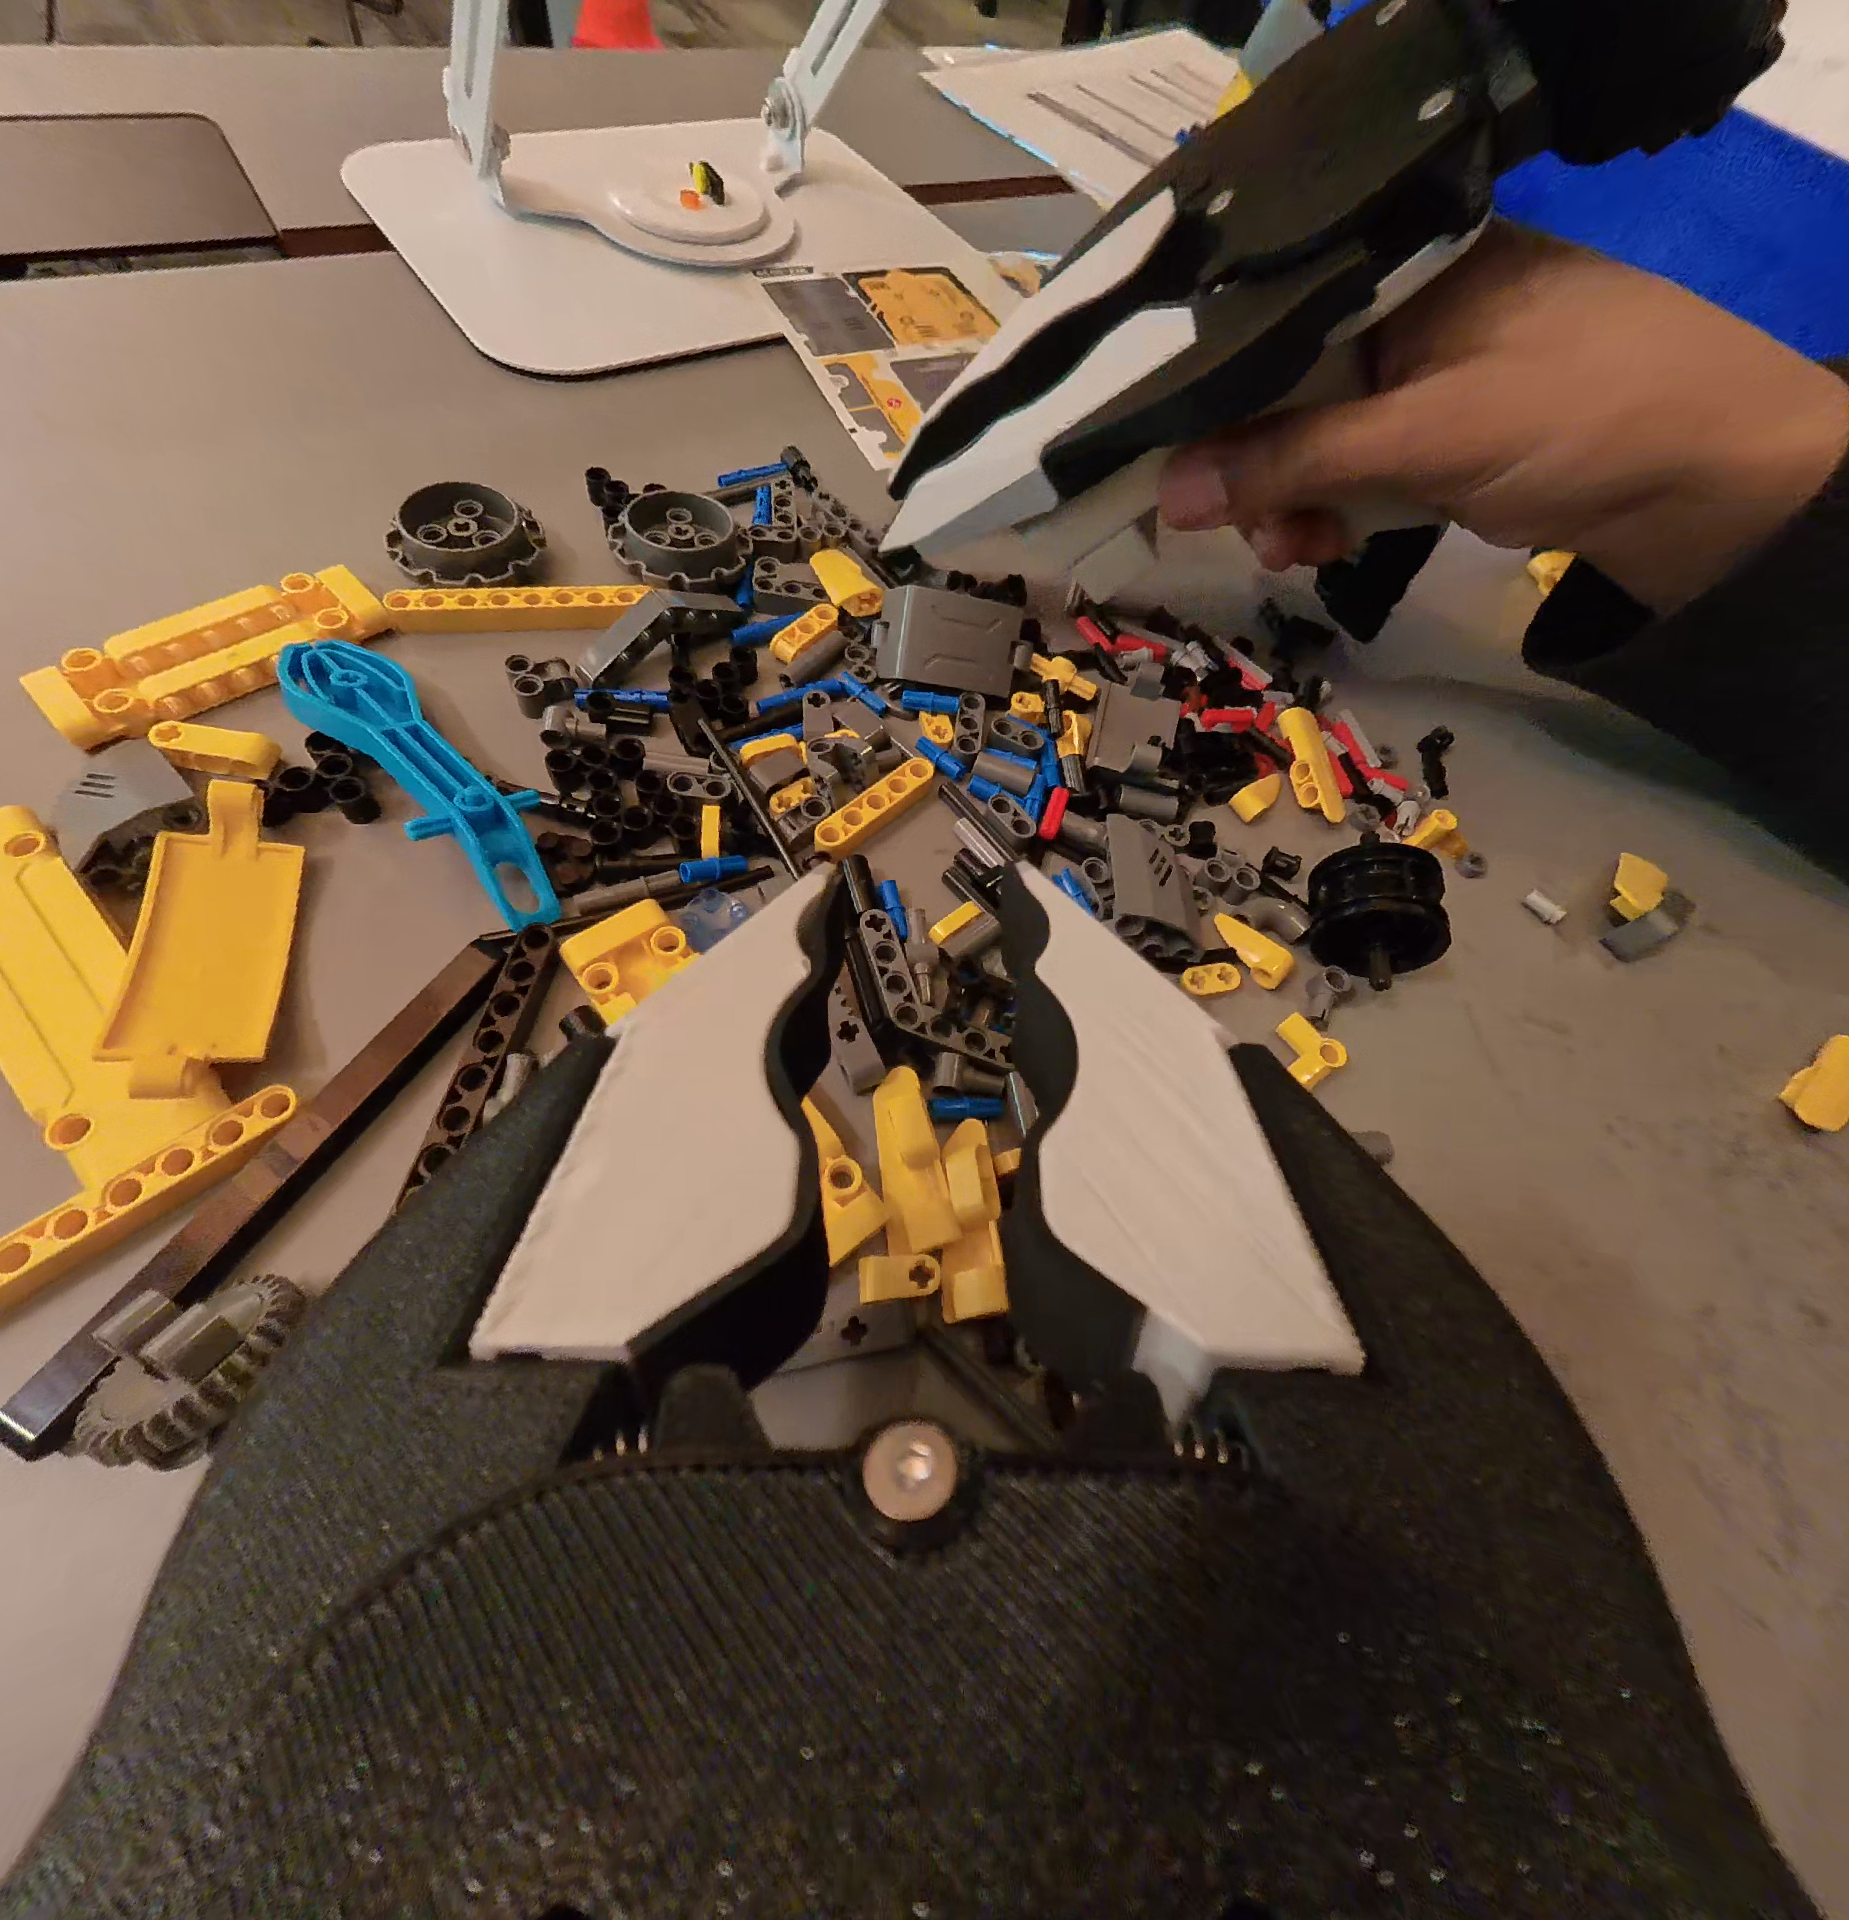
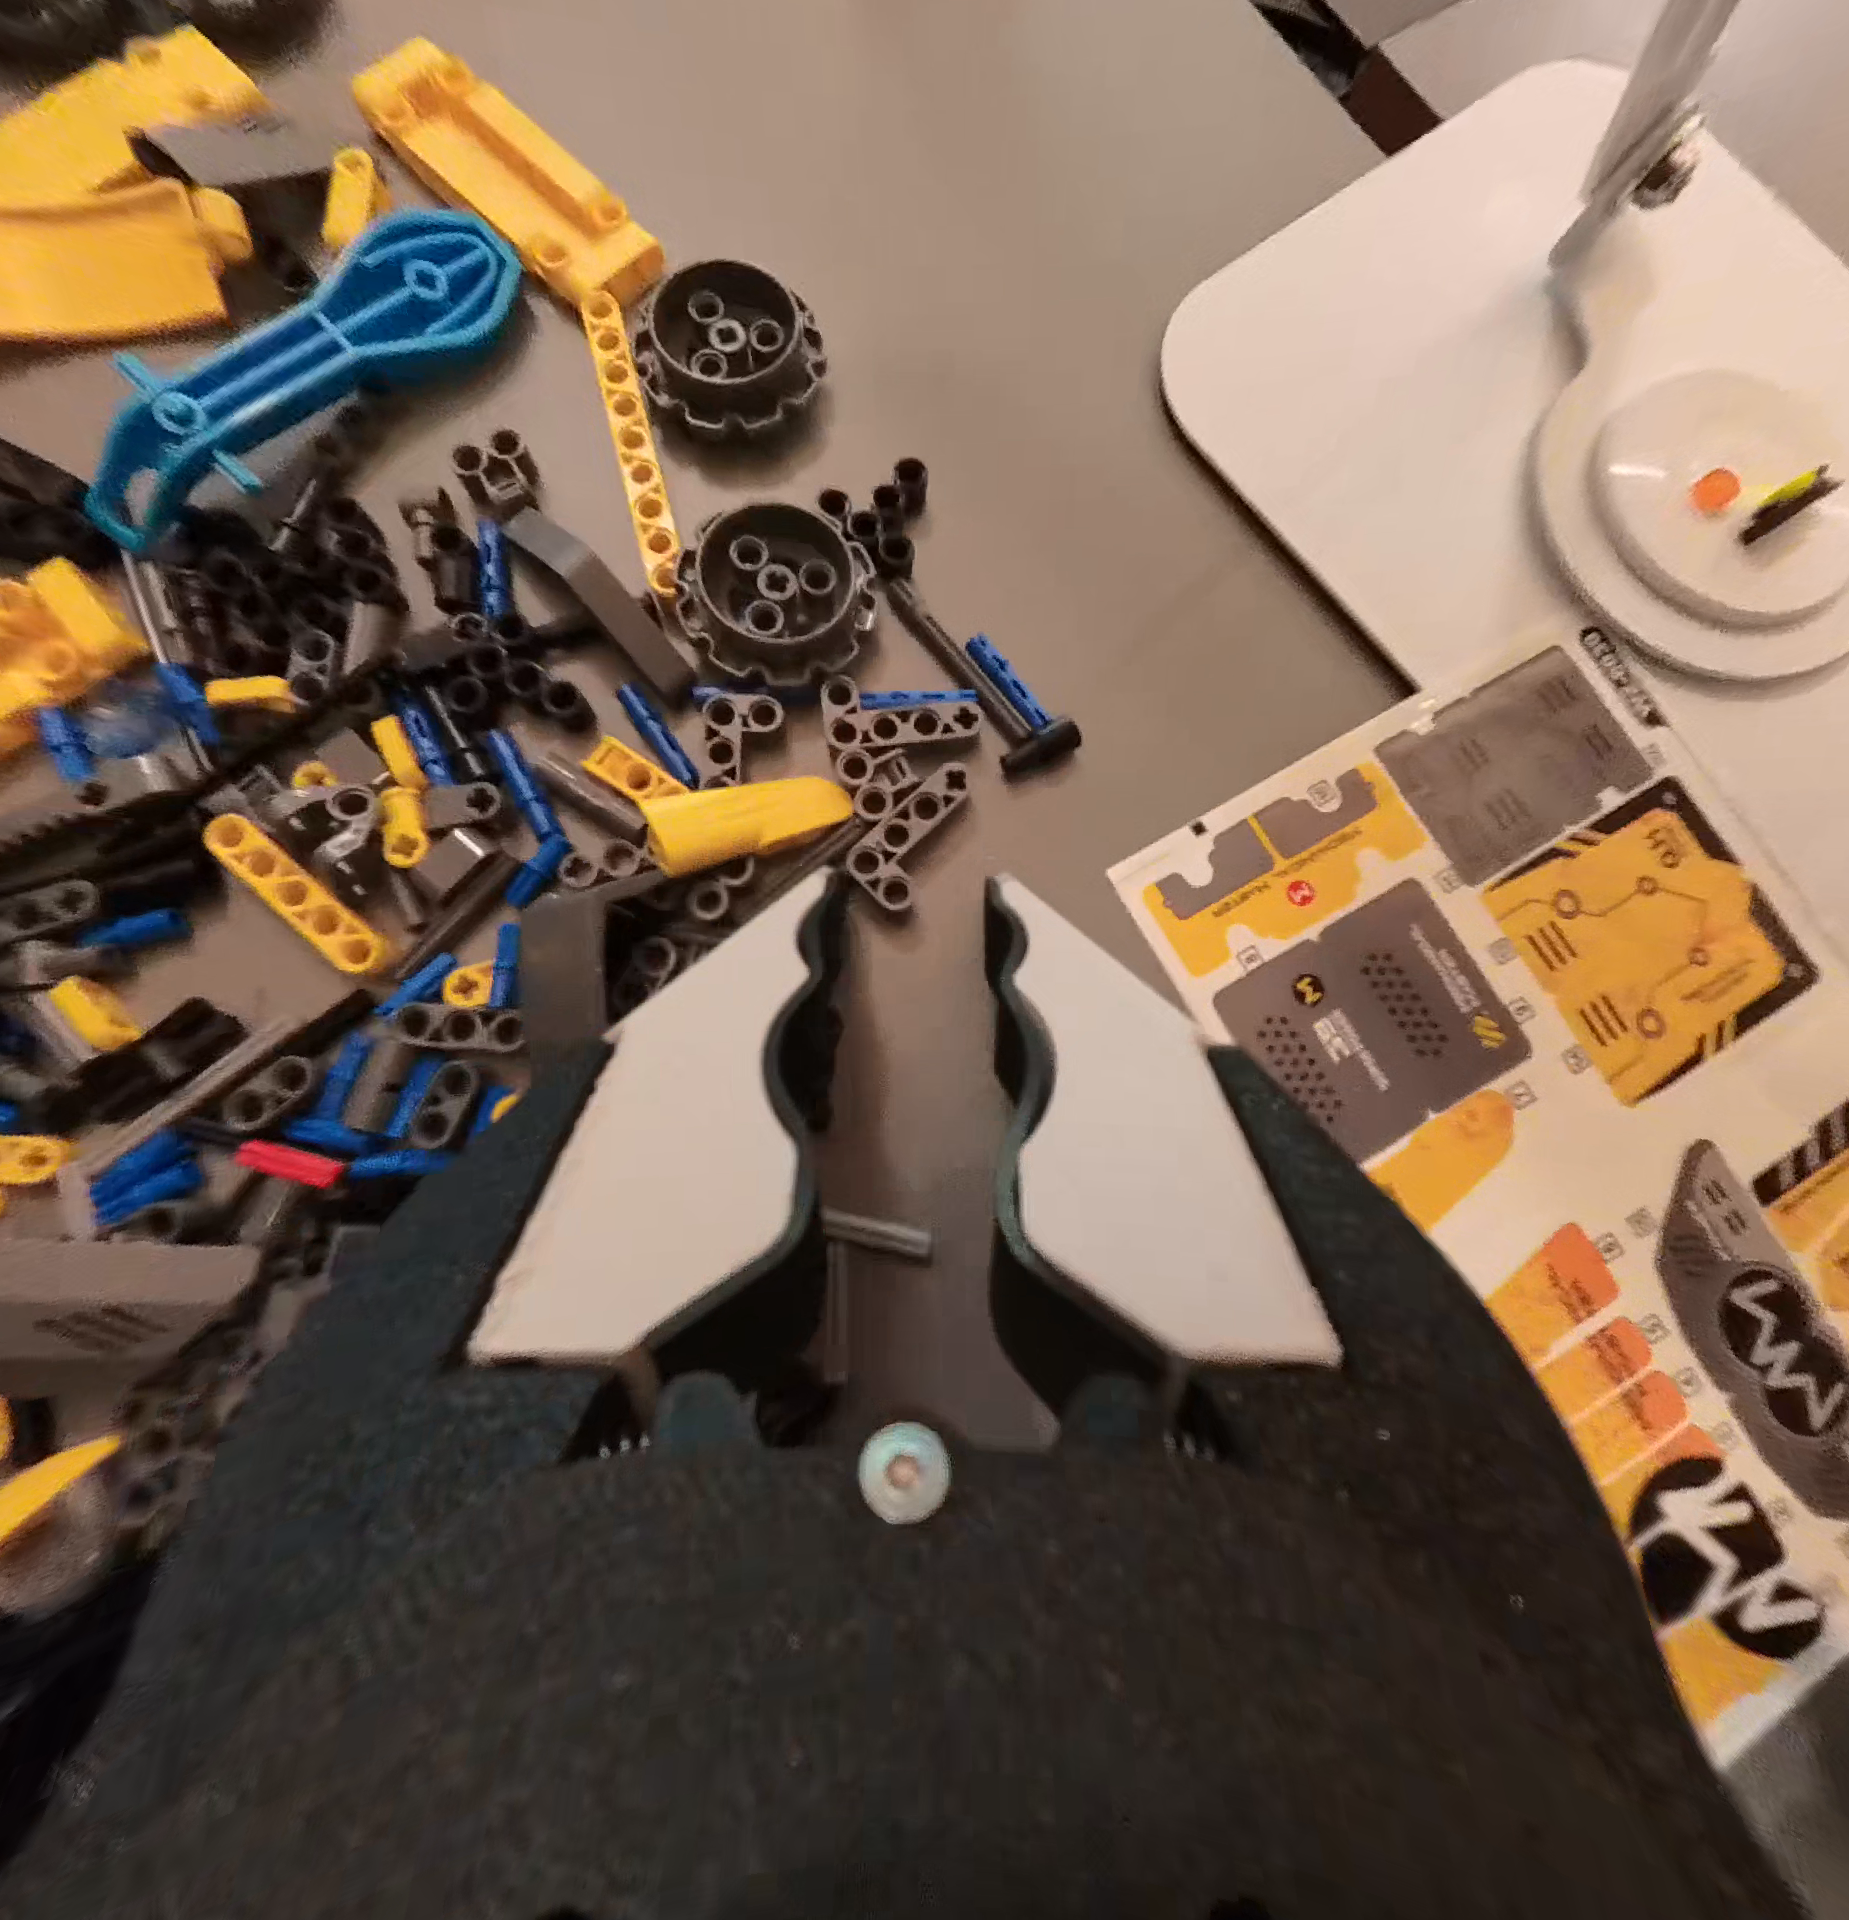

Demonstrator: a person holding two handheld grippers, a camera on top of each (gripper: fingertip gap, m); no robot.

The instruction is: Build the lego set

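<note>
Brick pile (image 1: 899, 748), sticker sheet (image 2: 1522, 987), bare tabletop (image 2: 1003, 312)

Black grippers (image 1: 915, 883), grey-white fingers (image 1: 671, 1143); seemingly dark sleeve (image 1: 1751, 644).

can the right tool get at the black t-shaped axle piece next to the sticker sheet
Probably yes. The right tool is open, empty and aimed over bare table just short of the black T-shaped axle piece, which lies at the pile's edge with nothing on top; only a blue pin lies against it.

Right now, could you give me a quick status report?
Left gripper open over the brick pile. Right gripper open, empty, beside the sticker sheet.
</note>
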